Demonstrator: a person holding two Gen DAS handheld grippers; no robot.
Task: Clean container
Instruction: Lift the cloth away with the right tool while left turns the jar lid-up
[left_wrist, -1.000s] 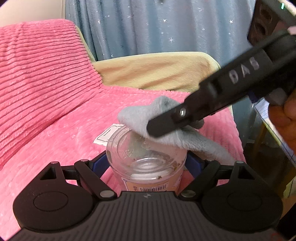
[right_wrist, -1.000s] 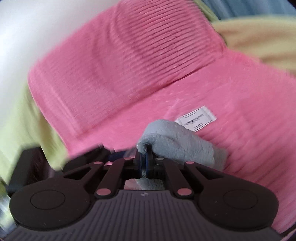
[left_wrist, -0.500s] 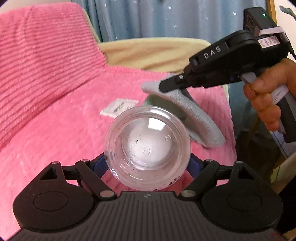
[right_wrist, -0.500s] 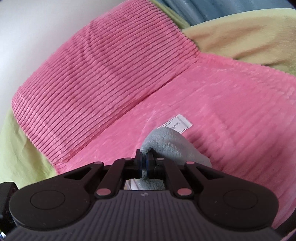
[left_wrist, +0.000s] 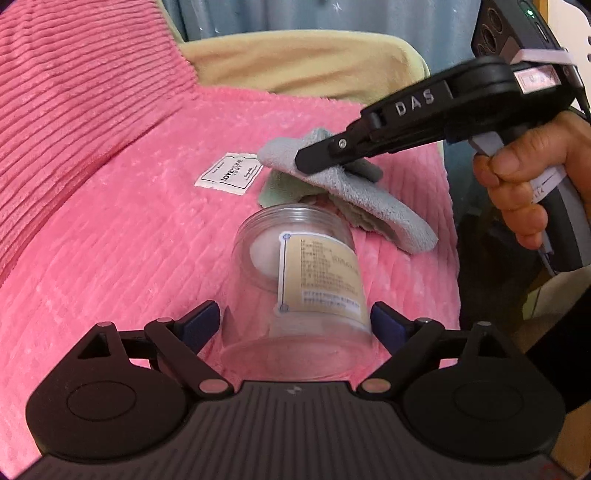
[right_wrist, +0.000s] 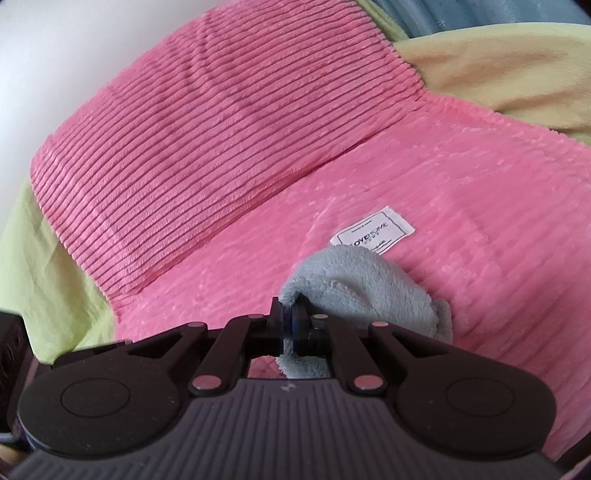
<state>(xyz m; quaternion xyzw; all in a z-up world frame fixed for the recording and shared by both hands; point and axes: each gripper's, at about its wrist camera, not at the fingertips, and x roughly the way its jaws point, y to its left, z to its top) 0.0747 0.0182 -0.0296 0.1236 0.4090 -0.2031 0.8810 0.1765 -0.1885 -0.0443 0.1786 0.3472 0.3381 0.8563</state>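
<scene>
The left tongs (left_wrist: 295, 321) reach forward over a pink blanket (left_wrist: 122, 236), their two blue-tipped fingers (left_wrist: 201, 321) set on either side of a clear jar (left_wrist: 295, 295). The jar lies tipped, one round end toward the tongs and the other pointing away, with a pale printed label (left_wrist: 321, 269) facing up. The right fingertip sits against the jar's wall; on the left side a sliver of pink shows between the tip and the plastic, so I cannot tell whether the jar is truly gripped or only bracketed.

Just beyond the jar's far end is a grey cloth (left_wrist: 347, 188), pinched by the right tongs (right_wrist: 288, 325), which come in from the right side of the left camera's view. Their jaws are pressed together on a fold of the cloth, and the rest of it droops down and to the right of them, its lower edge close behind the jar. From the right wrist view the cloth bulges out ahead of the closed tips and hangs under them. A hand (left_wrist: 524, 177) grips the handle of those tongs at the far right.

A white fabric tag (left_wrist: 229, 173) lies on the blanket, left of the cloth and beyond the jar. A ribbed pink cushion (right_wrist: 207, 129) rises behind the blanket, with yellow-green fabric (right_wrist: 495, 70) past it and a blue curtain (left_wrist: 295, 16) at the back.
</scene>
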